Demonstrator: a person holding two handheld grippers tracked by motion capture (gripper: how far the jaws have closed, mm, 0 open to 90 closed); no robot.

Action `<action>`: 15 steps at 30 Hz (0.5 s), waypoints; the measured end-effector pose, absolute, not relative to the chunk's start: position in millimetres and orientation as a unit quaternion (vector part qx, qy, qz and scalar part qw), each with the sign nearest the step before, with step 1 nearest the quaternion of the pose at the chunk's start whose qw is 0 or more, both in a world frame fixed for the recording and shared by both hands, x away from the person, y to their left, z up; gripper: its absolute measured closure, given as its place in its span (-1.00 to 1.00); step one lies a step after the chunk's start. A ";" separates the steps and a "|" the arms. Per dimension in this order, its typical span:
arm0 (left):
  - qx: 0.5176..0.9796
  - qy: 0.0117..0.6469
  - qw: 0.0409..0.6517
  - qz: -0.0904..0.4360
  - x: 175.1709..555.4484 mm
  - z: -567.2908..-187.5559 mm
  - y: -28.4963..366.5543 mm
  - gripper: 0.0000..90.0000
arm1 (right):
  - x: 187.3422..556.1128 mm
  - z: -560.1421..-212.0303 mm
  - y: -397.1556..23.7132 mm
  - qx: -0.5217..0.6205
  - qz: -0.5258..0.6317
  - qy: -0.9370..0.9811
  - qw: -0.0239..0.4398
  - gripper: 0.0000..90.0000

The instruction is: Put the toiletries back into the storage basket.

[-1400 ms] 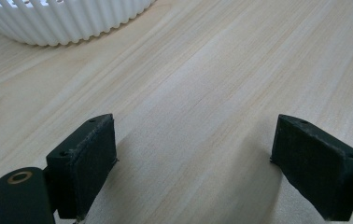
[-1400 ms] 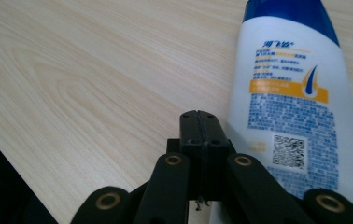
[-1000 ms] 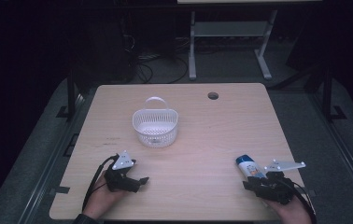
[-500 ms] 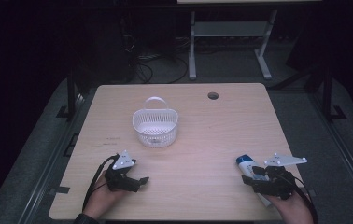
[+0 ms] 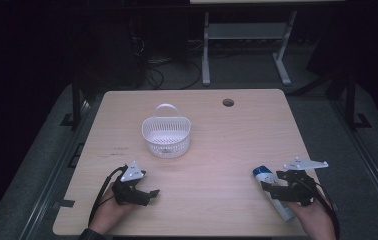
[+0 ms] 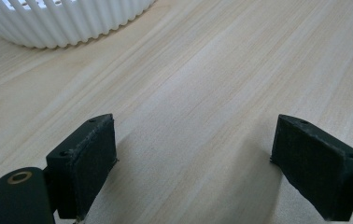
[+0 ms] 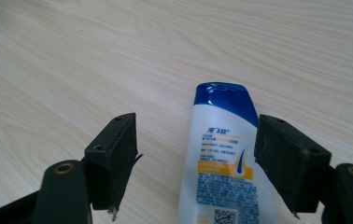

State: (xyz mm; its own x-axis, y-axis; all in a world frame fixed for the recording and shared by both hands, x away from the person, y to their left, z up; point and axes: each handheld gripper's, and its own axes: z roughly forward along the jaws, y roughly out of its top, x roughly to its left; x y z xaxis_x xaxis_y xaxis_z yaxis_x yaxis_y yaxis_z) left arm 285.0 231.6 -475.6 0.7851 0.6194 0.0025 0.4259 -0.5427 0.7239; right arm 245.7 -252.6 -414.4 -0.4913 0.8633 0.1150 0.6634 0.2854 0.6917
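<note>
A white shampoo bottle (image 7: 223, 154) with a blue cap lies flat on the wooden table (image 5: 217, 135) at the front right, cap pointing away. My right gripper (image 7: 195, 149) is open around it; the right jaw sits close to the bottle's side and the left jaw stands apart from it. In the high view the bottle (image 5: 265, 176) shows just ahead of the right gripper (image 5: 277, 186). My left gripper (image 5: 149, 192) rests low at the front left, open with bare wood between its jaws (image 6: 193, 154). A white slatted basket (image 5: 166, 134) with a handle stands mid-table.
The basket's ribbed wall (image 6: 67, 21) is ahead and to the left of the left gripper. A round cable hole (image 5: 228, 102) sits near the table's far edge. Beyond the table are a dark floor and a white stand (image 5: 247, 45).
The right gripper has edged a little forward over the bottle, covering more of its body. The left gripper and the basket have not moved.
</note>
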 end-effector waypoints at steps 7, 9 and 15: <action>0.868 0.301 0.372 0.130 285.0 -475.7 231.5 -0.71 | 254.8 -415.0 -257.1 0.499 0.341 0.785 0.137 -0.40; 0.868 0.301 0.372 0.130 285.0 -475.7 231.5 -0.71 | 258.0 -417.2 -258.3 0.500 0.337 0.786 0.136 -0.40; 0.868 0.301 0.372 0.130 285.0 -475.7 231.4 -0.71 | 267.2 -422.5 -260.2 0.511 0.322 0.787 0.126 -0.40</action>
State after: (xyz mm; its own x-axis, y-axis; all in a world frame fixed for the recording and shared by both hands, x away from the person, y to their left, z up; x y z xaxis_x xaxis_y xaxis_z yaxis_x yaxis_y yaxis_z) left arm 285.0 231.4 -475.7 0.7848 0.6198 0.0023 0.4259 -0.5420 0.7245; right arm 267.2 -260.2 -422.5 -0.4455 0.8857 0.1307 0.7238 0.2704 0.6348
